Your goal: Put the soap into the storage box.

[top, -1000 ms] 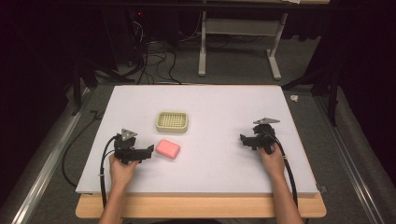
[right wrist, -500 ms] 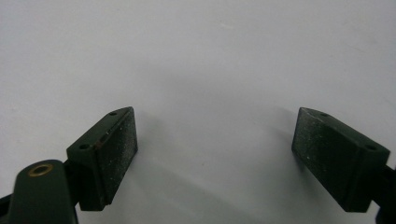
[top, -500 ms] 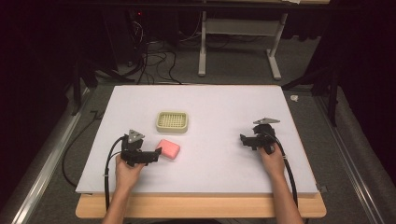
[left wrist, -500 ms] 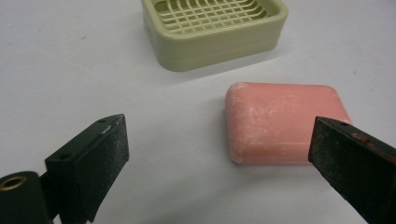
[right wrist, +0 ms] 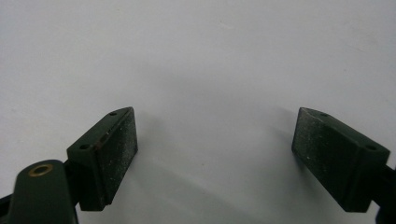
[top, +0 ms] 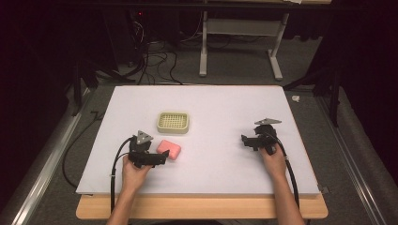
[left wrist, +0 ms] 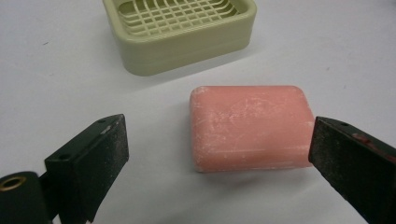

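A pink bar of soap [top: 169, 149] [left wrist: 251, 127] lies flat on the white table top [top: 216, 112]. Just beyond it stands a pale green soap dish [top: 173, 122] [left wrist: 180, 29] with a grid floor, holding nothing. My left gripper [top: 162, 157] [left wrist: 219, 154] is open, low over the table, its jaws spread wider than the soap and just short of its near end. My right gripper [top: 245, 141] [right wrist: 215, 154] is open too, resting at the right side of the table with bare table between its jaws.
The white top sits on a wooden table whose front edge [top: 202, 207] is near the person's forearms. Cables [top: 155, 61] and a desk frame [top: 234, 42] stand on the dark floor beyond the far edge. A metal rail [top: 47, 159] runs along the left.
My left gripper has moved right, toward the soap, and now has its jaws at the soap's near end. The right gripper, the soap and the dish have stayed put.
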`<state>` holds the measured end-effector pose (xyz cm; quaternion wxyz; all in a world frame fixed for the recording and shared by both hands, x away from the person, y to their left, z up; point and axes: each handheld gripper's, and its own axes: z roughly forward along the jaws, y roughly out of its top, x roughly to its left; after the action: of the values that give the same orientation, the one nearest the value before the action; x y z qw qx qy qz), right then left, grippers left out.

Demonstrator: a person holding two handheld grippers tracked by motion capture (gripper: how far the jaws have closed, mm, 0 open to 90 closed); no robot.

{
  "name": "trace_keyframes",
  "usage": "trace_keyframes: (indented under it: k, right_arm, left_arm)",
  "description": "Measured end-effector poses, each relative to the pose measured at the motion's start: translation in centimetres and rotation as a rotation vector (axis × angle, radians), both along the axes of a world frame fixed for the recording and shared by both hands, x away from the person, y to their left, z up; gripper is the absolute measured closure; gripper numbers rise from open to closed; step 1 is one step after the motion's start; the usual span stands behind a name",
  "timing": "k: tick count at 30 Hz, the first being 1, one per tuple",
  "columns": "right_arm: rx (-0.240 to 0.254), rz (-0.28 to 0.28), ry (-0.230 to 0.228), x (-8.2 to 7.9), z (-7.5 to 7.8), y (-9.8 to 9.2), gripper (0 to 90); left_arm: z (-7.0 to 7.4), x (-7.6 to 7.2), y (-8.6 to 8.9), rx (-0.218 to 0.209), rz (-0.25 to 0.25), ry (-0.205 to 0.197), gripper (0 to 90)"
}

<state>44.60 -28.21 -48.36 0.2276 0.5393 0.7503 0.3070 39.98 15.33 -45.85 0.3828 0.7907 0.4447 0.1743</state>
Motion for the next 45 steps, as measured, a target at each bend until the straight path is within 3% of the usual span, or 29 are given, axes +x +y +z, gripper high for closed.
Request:
trace_keyframes:
  k: [20,45]
  right_arm:
    - [0.000,0.000,0.000,0.0,0.0,0.0,14.8]
    - [0.000,0.000,0.000,0.0,0.0,0.0,14.8]
  left_arm:
    - [-0.7,0.2,-1.7,0.026,-0.033,0.008,5.8]
    - [-1.4,0.7,-3.1,0.045,-0.034,0.010,6.1]
